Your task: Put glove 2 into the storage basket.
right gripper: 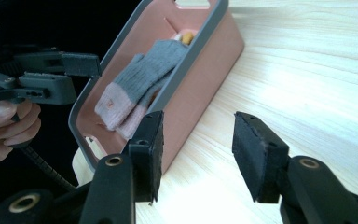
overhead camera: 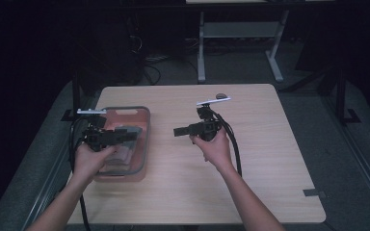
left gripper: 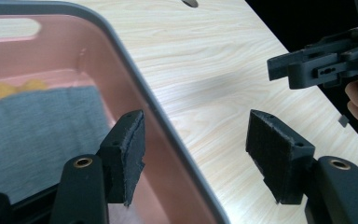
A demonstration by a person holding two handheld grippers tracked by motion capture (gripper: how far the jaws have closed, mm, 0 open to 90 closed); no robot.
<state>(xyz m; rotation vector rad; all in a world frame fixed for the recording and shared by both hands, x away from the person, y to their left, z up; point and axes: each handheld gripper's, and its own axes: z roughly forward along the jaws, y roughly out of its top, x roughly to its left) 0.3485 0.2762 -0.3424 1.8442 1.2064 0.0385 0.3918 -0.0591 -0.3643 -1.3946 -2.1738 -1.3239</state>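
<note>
Socks lie in the pink bin beneath the spread, empty left claw; right claw spread too.

place: lab/workroom | cues: bare wooden table; metal-legged bench; floor cables

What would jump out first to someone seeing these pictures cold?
The pink bin at the table's left, with grey socks lying inside. Then the left gripper over the bin and the right gripper above the bare table, both open and empty.
</note>
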